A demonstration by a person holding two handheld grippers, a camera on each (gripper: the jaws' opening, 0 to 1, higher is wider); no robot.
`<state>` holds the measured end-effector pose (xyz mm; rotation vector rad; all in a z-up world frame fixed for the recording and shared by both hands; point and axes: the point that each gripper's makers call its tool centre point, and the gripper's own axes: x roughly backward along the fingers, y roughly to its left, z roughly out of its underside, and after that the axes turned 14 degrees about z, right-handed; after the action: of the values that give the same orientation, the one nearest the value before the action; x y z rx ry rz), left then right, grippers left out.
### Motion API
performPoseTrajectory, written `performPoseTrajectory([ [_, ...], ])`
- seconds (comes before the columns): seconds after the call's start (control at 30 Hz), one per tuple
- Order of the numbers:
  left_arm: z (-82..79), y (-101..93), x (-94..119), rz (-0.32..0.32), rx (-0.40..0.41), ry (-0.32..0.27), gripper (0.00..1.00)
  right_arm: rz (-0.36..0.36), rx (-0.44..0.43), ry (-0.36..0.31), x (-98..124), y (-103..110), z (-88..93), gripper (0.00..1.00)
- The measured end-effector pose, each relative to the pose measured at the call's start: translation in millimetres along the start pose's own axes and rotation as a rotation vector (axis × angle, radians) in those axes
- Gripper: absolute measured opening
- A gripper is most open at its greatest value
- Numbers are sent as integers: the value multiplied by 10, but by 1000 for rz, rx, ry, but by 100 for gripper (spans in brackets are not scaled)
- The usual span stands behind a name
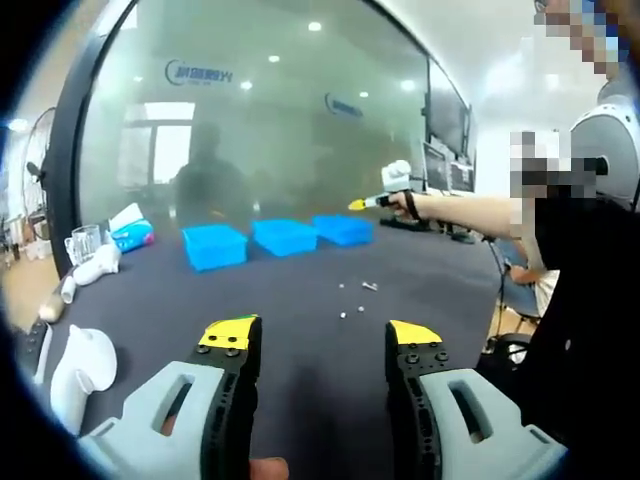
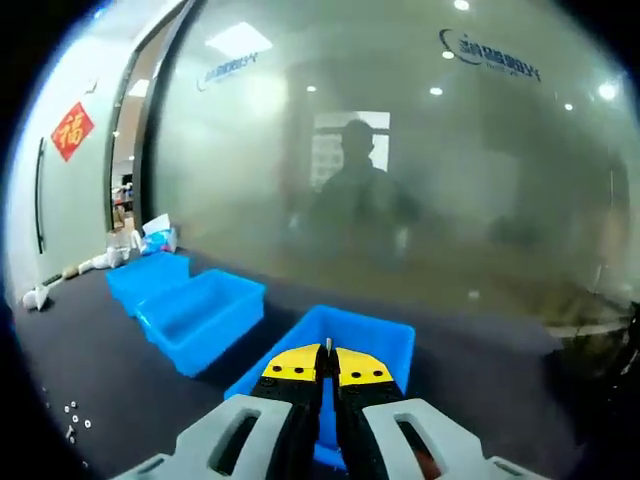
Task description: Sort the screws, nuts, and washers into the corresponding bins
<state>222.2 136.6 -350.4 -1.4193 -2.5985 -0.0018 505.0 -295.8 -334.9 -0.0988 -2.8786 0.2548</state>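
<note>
- My right hand-held gripper (image 2: 327, 357) pinches a small screw (image 2: 328, 345) over the nearest blue bin (image 2: 385, 340).
- My left hand-held gripper (image 1: 322, 338) gapes wide above the dark tabletop (image 1: 300, 300).
- Loose hardware (image 1: 358, 296) lies short of the three bins (image 1: 282, 236).

The desk (image 1: 300, 330) wears a dark, matt cloth-like cover with no shine. The three bins (image 2: 200, 315) look like smooth, bright blue plastic with a mild gloss. The small fasteners (image 1: 368, 286) glint pale like metal. Each tool (image 1: 322, 345) has matt grey plastic arms, black inner faces and yellow tips. The wall behind is frosted glass (image 2: 400, 180), hazy, softly reflecting ceiling lights.
</note>
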Motion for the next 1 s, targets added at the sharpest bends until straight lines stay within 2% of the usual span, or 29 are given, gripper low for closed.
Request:
performPoseTrajectory([
  [0.07, -2, 4, 2, -2, 0, 0, 48, 2, 65, -37, 7, -1, -35, 10],
  [0.13, 9, 9, -1, -3, 2, 4, 48, 6, 60, -40, 28, 4, -40, 23],
  [0.17, 14, 9, -3, -3, 3, 5, 48, 13, 69, -43, 32, -15, -44, 26],
  [0.57, -16, -14, -22, 0, -1, 3, 48, 3, 45, -79, 324, -54, -130, 28],
  [0.7, -37, -21, -21, -1, -6, 3, 48, -1, 15, -65, 523, -43, -120, 27],
  [0.93, -66, -28, -19, -4, -13, 3, 48, -58, 15, -114, 1002, 77, -146, 27],
  [1.0, -71, -27, -22, -5, -13, 4, 48, -102, -25, -139, 1181, 153, -181, 27],
])
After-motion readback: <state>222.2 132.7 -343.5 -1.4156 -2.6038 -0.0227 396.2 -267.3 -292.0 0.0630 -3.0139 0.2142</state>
